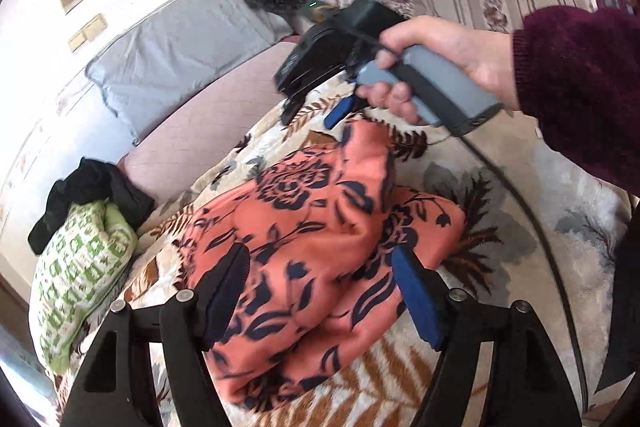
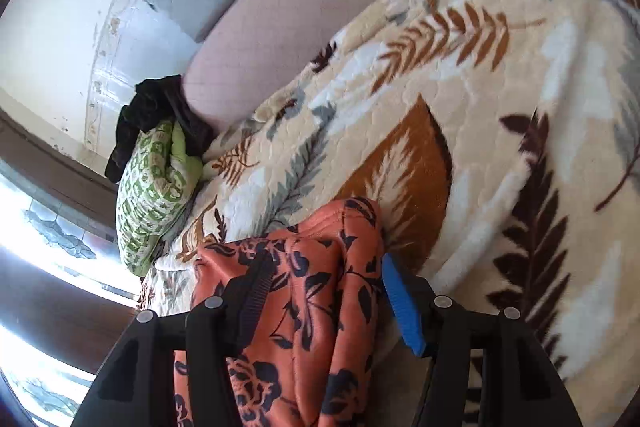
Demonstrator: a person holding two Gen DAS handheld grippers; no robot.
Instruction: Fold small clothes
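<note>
Both claws stand open over the coral flowered garment [image 1: 320,247], which lies in a loose, bunched heap on the leaf-print blanket [image 1: 500,187]. In the left wrist view the left gripper [image 1: 320,291] fills the bottom of the frame, its jaws spread with the cloth lying between them but neither pad pressing on it, so nothing is gripped. The garment's long axis runs from the lower middle of that frame up toward the centre, where the right gripper [image 1: 316,107] hangs over its far end, held in a person's hand [image 1: 432,67] in a dark red sleeve [image 1: 580,87]. From the right wrist view the right gripper [image 2: 324,303] is open too, the cloth [image 2: 304,287] sitting low in the frame between black finger and blue pad, again loose. So each claw has one end of the piece beneath it: the left is nearer the lower, broader end, the right nearer the narrow upper end. My read is that the next fold hinges on that line between them, bringing one end along the long axis onto the other. At the left edge a green patterned bundle [image 1: 80,267] with a black garment [image 1: 92,191] on top waits well apart.
</note>
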